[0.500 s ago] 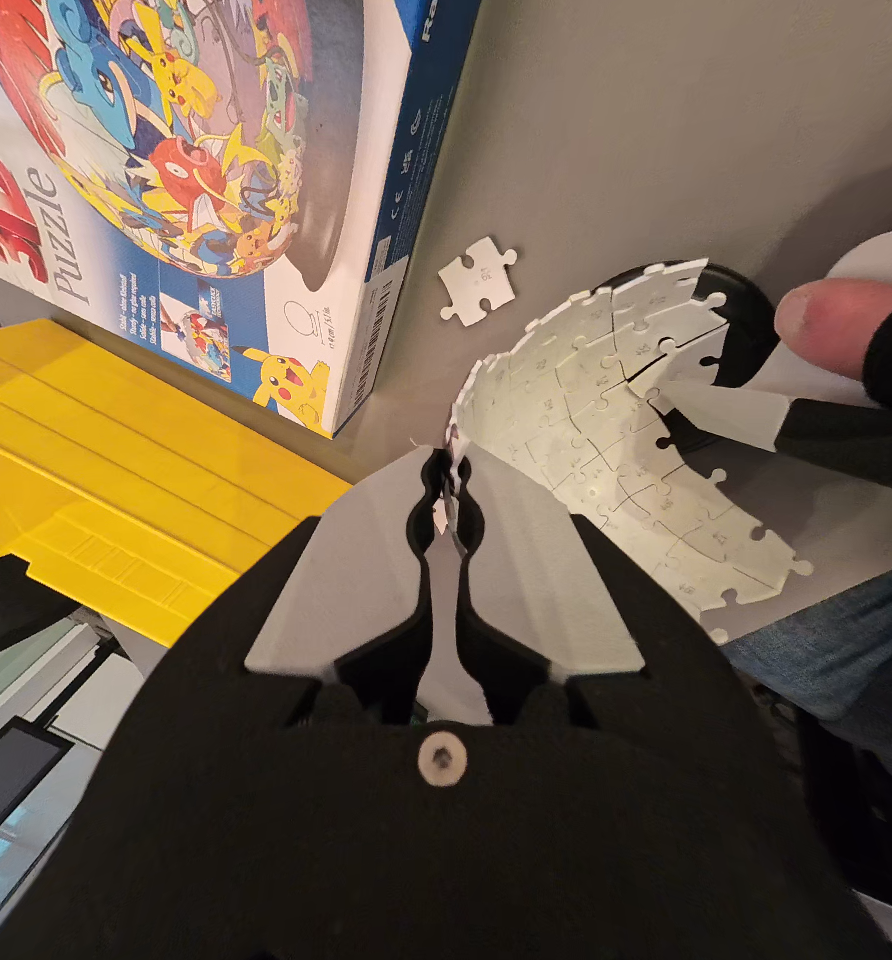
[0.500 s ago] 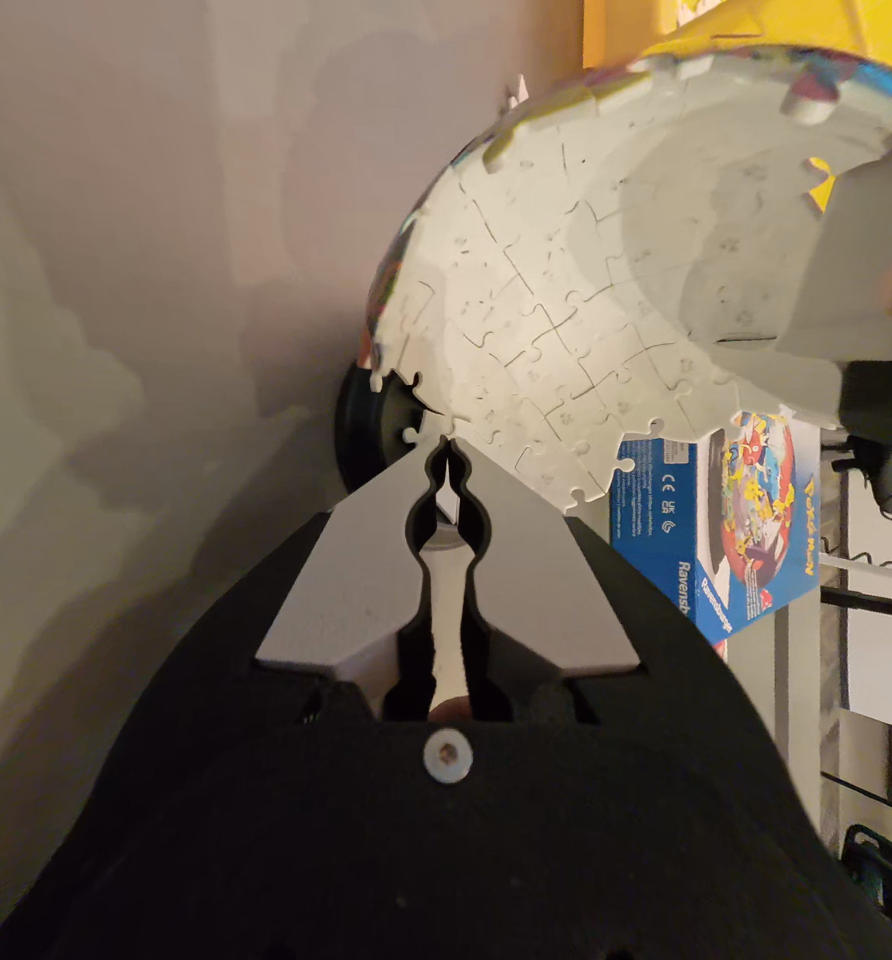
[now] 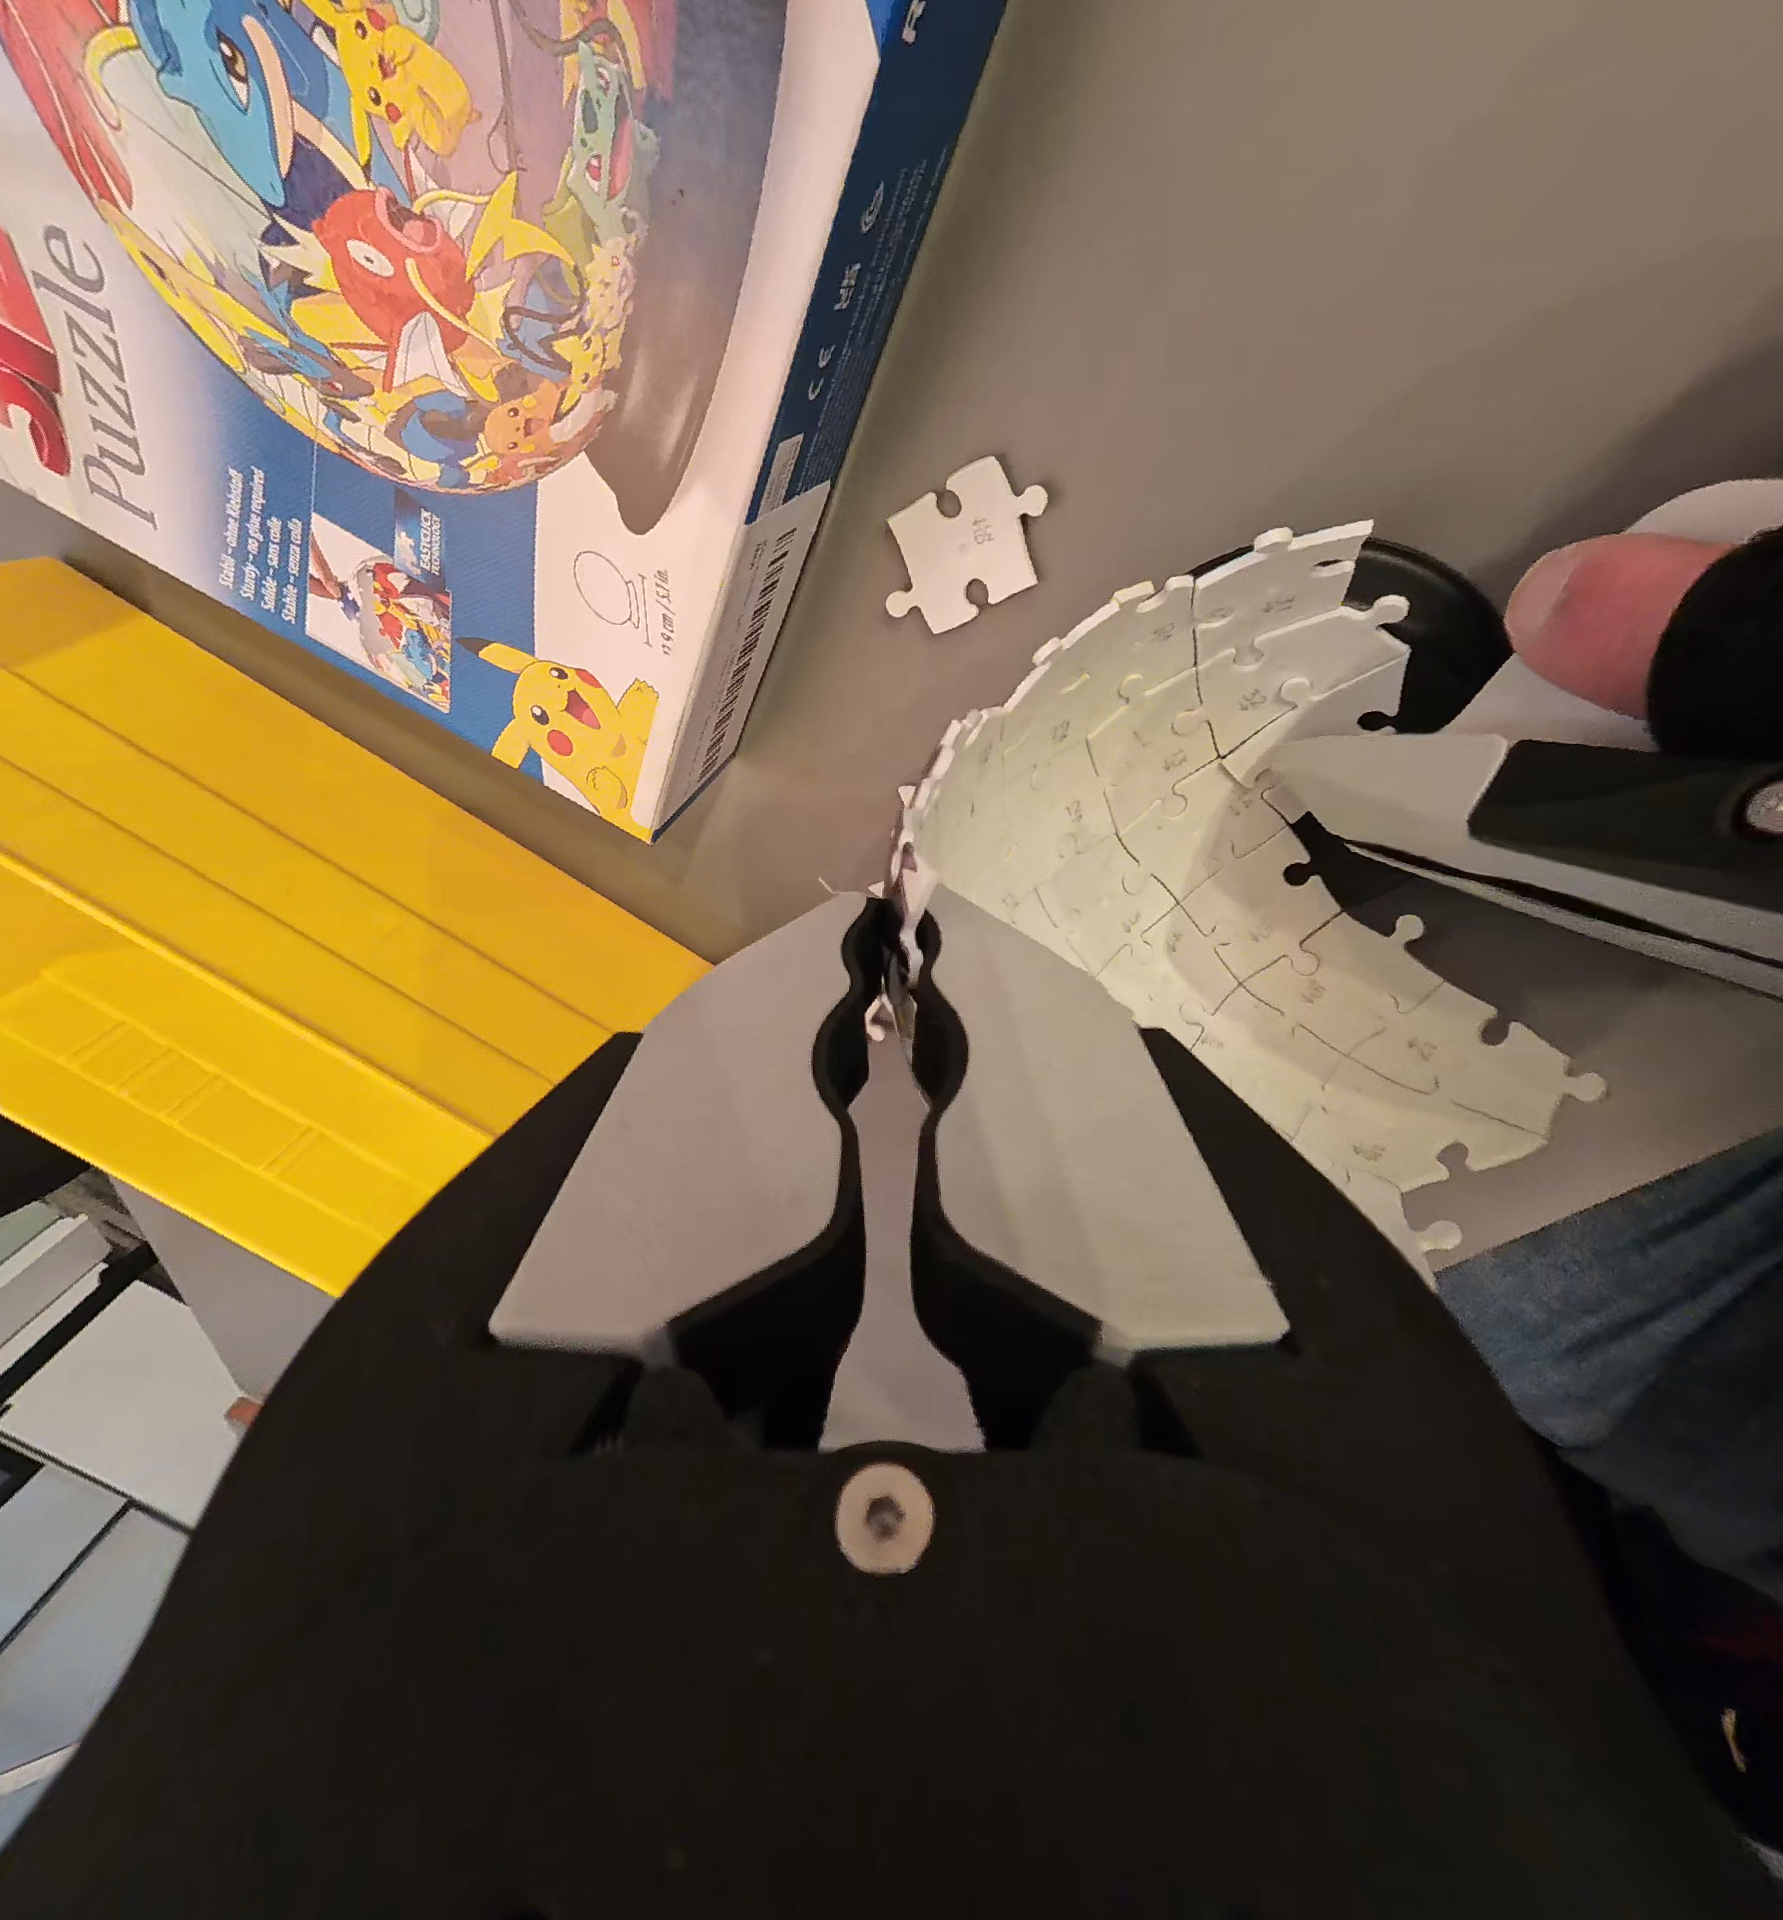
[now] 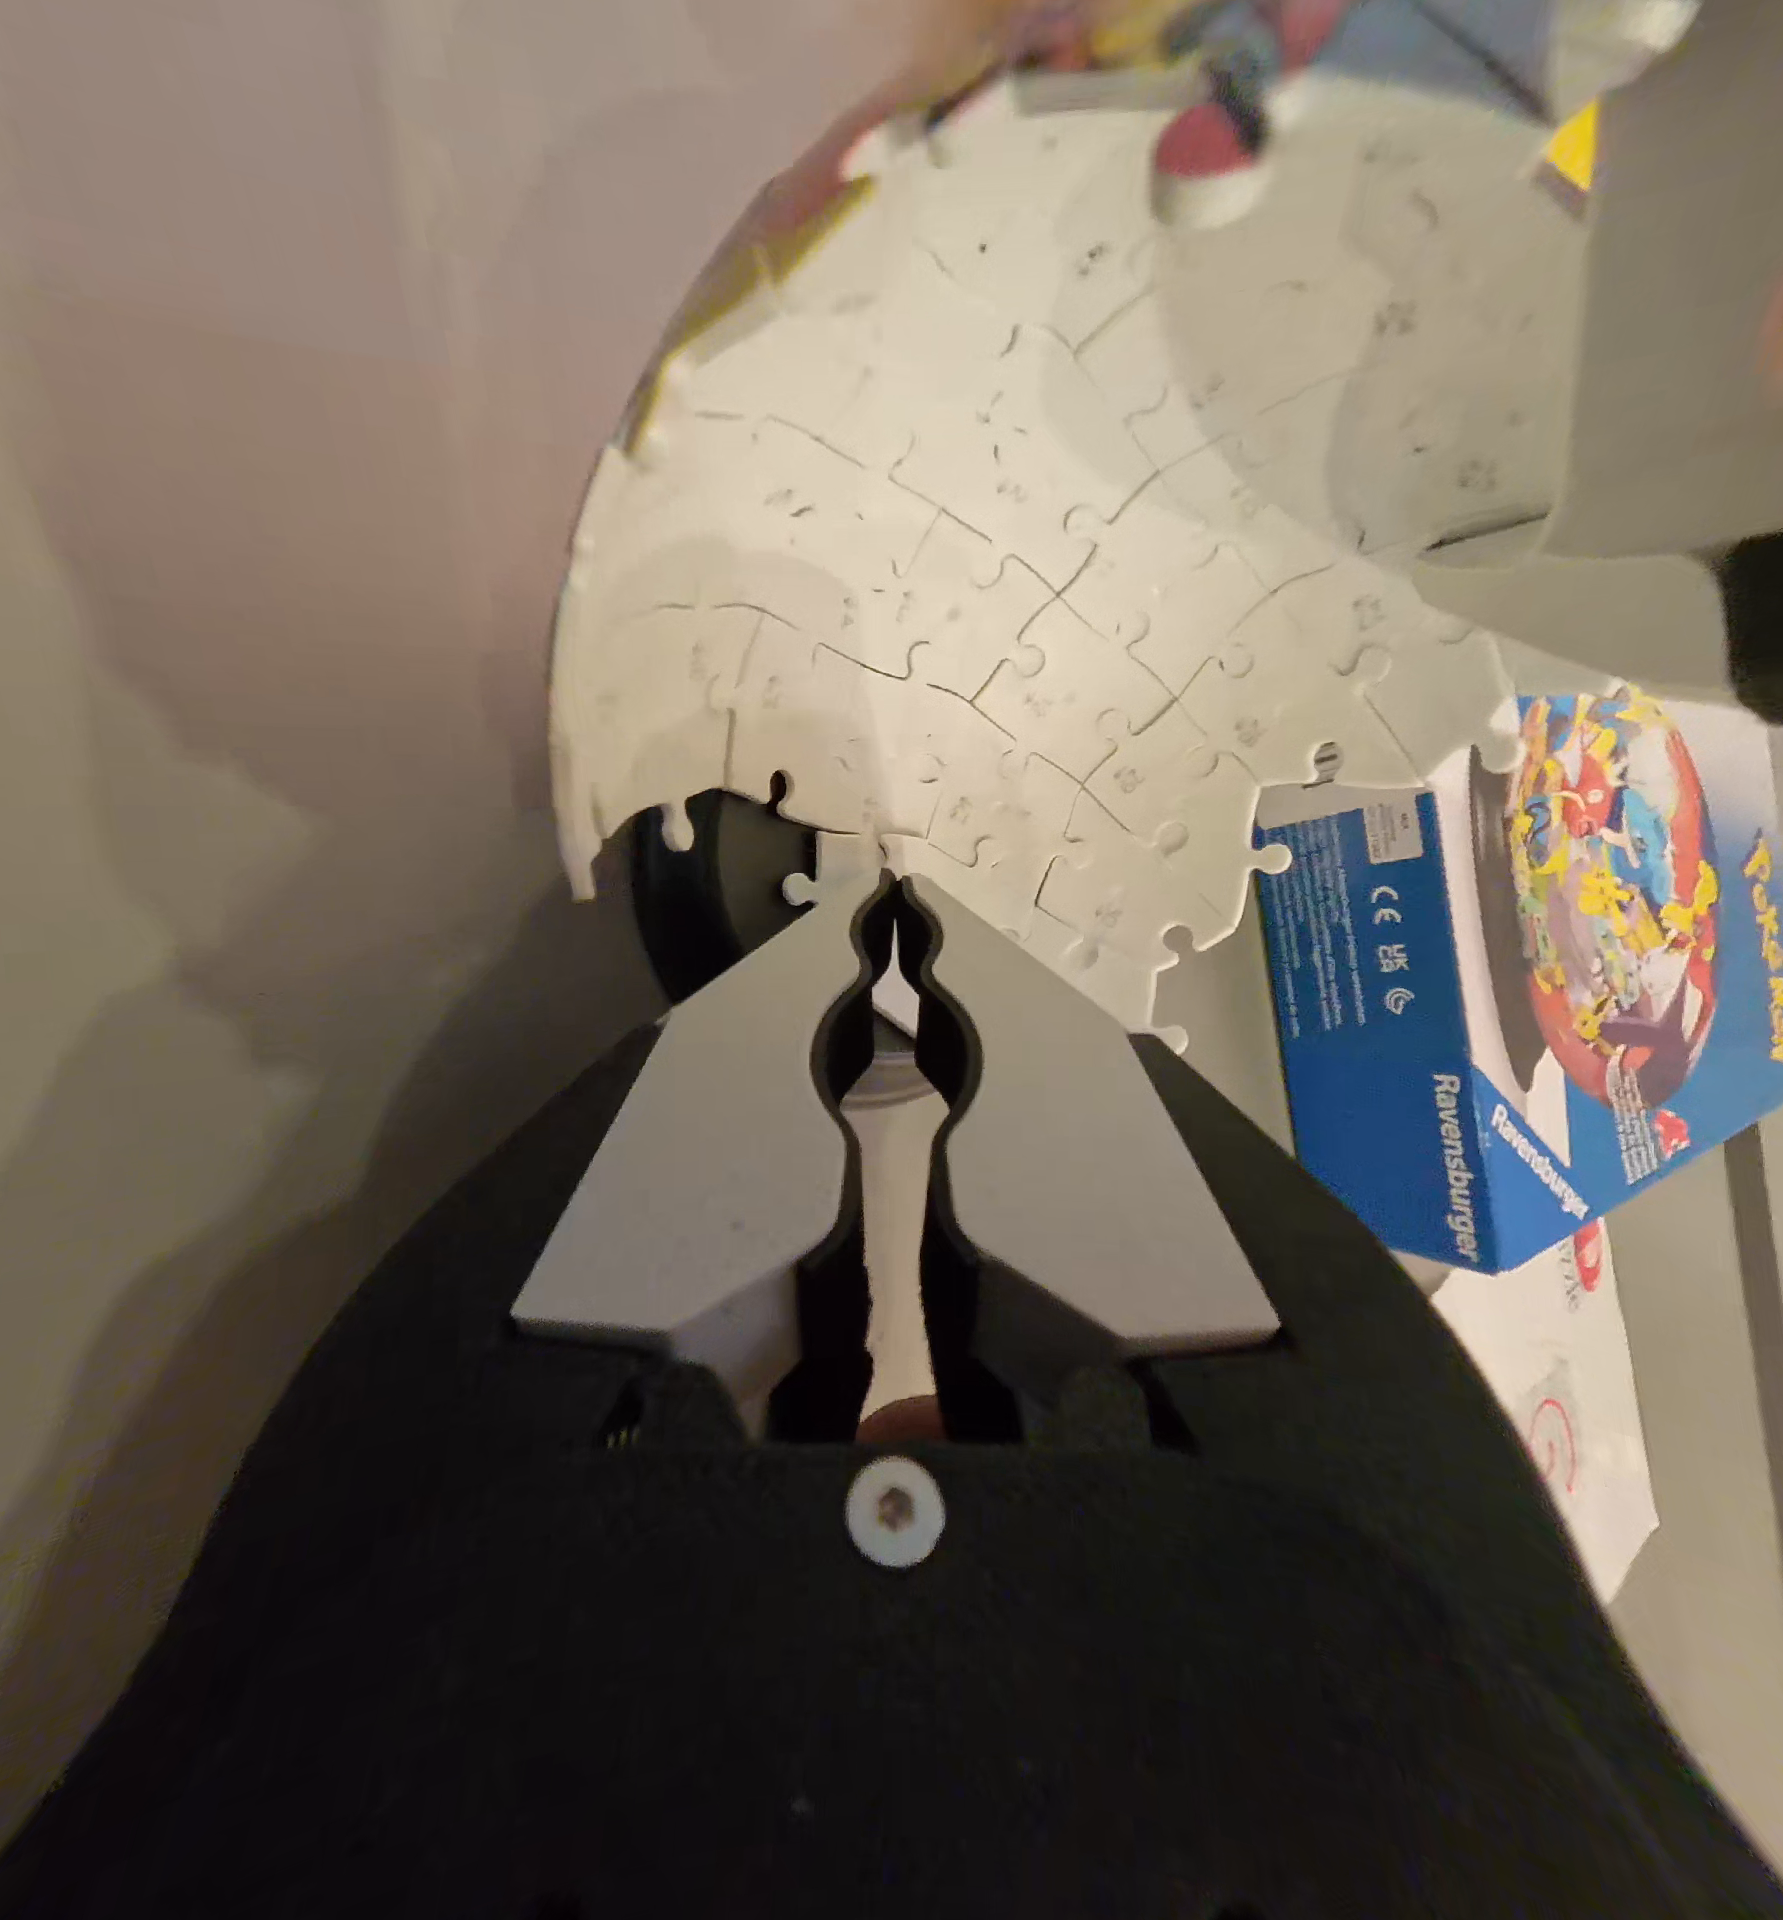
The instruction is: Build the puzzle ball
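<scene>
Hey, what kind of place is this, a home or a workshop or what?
Probably a desk or hobby table indoors, though I can't tell home from office. A grey tabletop holds a puzzle box, a loose puzzle piece and a half-built puzzle ball.

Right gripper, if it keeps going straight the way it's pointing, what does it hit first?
The right gripper would probably meet the inner white wall of the puzzle ball shell straight ahead; its tips already pinch that shell's lower edge. Depth is unclear.
</scene>
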`<state>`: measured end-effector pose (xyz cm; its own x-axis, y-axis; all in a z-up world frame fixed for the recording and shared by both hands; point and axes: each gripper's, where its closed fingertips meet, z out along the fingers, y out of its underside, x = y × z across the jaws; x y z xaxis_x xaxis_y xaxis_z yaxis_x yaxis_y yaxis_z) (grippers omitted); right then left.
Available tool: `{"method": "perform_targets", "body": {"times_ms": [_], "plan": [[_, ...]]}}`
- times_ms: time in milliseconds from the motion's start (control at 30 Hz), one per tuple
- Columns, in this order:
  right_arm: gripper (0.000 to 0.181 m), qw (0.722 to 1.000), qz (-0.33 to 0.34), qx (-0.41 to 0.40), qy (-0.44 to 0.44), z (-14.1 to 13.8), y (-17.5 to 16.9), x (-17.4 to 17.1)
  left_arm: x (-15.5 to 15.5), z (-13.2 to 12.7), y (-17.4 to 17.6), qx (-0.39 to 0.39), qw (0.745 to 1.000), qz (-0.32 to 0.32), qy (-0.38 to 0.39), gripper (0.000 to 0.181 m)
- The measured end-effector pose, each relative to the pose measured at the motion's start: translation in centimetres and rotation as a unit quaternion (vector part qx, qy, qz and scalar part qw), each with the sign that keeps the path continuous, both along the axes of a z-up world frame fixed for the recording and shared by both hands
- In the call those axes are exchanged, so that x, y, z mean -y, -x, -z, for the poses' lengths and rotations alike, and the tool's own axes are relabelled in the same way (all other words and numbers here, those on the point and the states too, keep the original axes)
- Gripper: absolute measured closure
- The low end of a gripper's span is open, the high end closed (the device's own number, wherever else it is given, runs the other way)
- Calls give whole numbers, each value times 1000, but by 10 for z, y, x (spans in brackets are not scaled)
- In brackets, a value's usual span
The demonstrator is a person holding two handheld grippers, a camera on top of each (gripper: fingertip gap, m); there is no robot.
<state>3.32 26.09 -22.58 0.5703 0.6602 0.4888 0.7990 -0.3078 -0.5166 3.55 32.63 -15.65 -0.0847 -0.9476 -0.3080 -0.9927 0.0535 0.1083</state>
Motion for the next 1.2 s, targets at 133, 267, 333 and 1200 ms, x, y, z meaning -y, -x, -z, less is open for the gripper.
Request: {"method": "perform_targets", "body": {"times_ms": [133, 267, 333, 1200], "plan": [[181, 1000, 12, -7, -14, 0, -1, -3, 0, -1, 1, 6, 1000, -6, -4, 178], [181, 999, 24, -21, -10, 0, -1, -6, 0, -1, 1, 10, 1000, -10, -5, 178], [181, 999, 25, -30, -13, 0, -1, -6, 0, -1, 1, 14, 1000, -12, -4, 178], [181, 986, 59, -138, 67, 3, -4, -13, -7, 0, 4, 50, 998, -37, 5, 178]]}}
